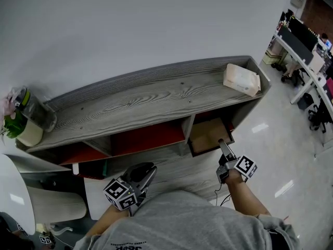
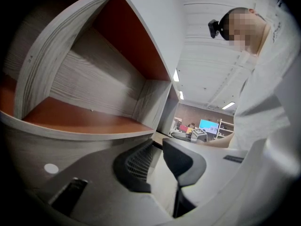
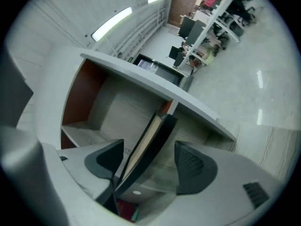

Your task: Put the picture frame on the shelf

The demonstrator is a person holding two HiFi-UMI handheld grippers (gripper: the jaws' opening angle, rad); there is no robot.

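The picture frame (image 1: 208, 133) stands in the right-hand compartment of the grey wooden shelf unit (image 1: 145, 105), brown face toward me. My right gripper (image 1: 222, 144) reaches into that compartment. In the right gripper view the dark-edged frame (image 3: 150, 145) leans tilted between the jaws of my right gripper (image 3: 149, 158), close to the left finger (image 3: 110, 154). The right finger (image 3: 190, 161) stands well apart from it, so the jaws are open. My left gripper (image 1: 148, 172) hangs low in front of the middle compartment. Its jaws (image 2: 157, 147) are shut with nothing between them.
A white packet (image 1: 242, 78) lies on the shelf top at the right end. A glass jar with green contents (image 1: 26, 116) stands at the left end. A white chair (image 1: 15, 191) is at the lower left. Office desks (image 1: 307, 51) stand far right across a shiny floor.
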